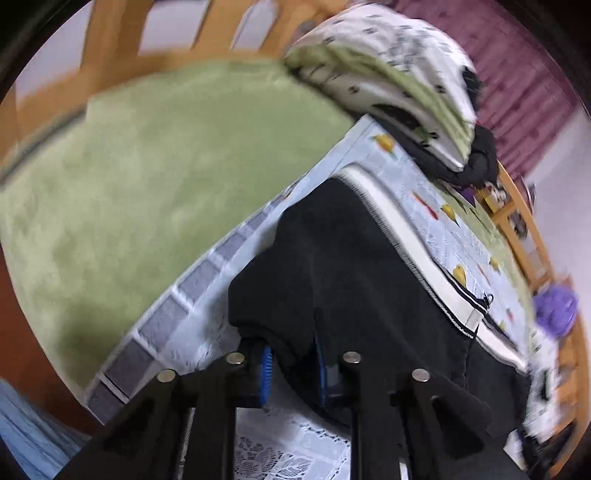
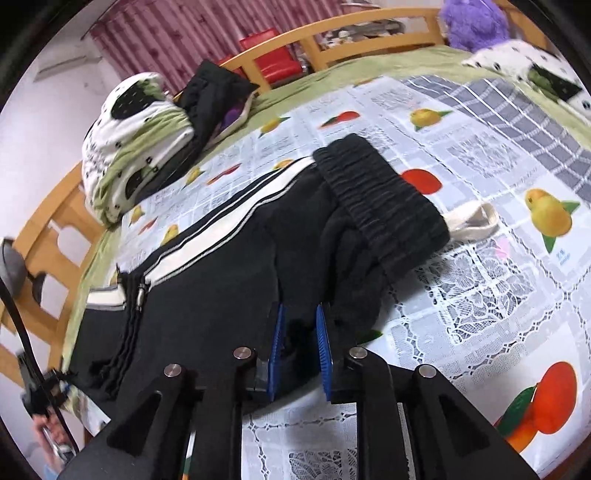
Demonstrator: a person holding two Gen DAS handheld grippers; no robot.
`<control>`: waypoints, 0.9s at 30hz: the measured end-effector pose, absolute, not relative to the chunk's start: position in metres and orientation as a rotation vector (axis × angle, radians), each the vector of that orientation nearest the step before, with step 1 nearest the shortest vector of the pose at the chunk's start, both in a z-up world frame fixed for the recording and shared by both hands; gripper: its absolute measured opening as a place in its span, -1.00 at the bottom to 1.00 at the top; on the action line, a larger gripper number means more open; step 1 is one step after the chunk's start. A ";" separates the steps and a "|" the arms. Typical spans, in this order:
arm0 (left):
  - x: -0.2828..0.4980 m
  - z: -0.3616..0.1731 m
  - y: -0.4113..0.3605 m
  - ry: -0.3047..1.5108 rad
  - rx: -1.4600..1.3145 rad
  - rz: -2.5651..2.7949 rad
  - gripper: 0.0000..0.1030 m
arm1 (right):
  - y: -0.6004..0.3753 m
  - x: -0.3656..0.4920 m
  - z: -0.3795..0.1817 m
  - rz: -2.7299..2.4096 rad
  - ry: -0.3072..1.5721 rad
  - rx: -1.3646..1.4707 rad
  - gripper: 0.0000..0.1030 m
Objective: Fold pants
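Black pants [image 1: 351, 266] with a white side stripe [image 1: 406, 236] lie on the fruit-print cloth. My left gripper [image 1: 293, 369] is shut on a fold of the black fabric at the near edge, with cloth filling the gap between its blue pads [image 1: 266, 369]. In the right wrist view the pants [image 2: 221, 280] show a ribbed waistband [image 2: 380, 199], a cream drawstring loop [image 2: 476, 221] and a zipper [image 2: 140, 291]. My right gripper [image 2: 300, 350] is shut on bunched black fabric just below the waistband.
A fruit-print cloth [image 2: 480, 155] covers the bed over a green blanket [image 1: 147, 166]. Folded spotted bedding [image 2: 136, 133] and dark clothes [image 2: 214, 92] sit at the far side. A purple plush [image 2: 472, 22] rests by the wooden rail [image 2: 332, 33]. A hand [image 2: 48, 435] shows at lower left.
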State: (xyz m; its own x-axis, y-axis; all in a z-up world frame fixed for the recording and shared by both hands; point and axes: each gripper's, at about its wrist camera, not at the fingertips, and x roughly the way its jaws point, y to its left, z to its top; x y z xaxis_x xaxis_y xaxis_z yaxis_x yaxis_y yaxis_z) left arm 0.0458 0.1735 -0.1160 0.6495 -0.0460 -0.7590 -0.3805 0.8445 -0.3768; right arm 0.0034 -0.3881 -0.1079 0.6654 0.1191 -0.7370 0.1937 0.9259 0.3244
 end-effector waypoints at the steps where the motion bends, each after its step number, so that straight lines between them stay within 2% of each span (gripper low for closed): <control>1: 0.046 -0.103 0.160 0.822 -0.467 0.215 -0.71 | -0.385 0.002 -0.108 -0.048 0.846 0.372 -0.43; 6: 0.046 -0.032 0.070 0.637 -0.091 0.162 -0.75 | -0.377 -0.007 -0.107 -0.037 0.835 0.310 -0.42; 12: 0.056 0.006 -0.039 0.587 0.022 -0.142 -0.79 | -0.391 -0.021 -0.101 -0.035 0.797 0.362 -0.42; 20: 0.059 -0.053 -0.133 0.779 -0.073 -0.490 -0.79 | -0.414 -0.029 -0.095 -0.042 0.773 0.489 -0.42; 22: 0.054 -0.069 -0.139 0.847 -0.071 -0.533 -0.78 | -0.411 -0.027 -0.093 -0.022 0.771 0.502 -0.34; 24: 0.045 -0.076 -0.137 0.894 -0.048 -0.538 -0.71 | -0.405 -0.023 -0.091 0.008 0.774 0.504 -0.20; 25: 0.042 -0.078 -0.131 0.918 -0.037 -0.561 -0.54 | -0.401 -0.021 -0.091 0.023 0.777 0.503 -0.08; 27: 0.035 -0.075 -0.115 0.918 -0.056 -0.597 -0.24 | -0.389 -0.014 -0.091 0.074 0.788 0.489 0.00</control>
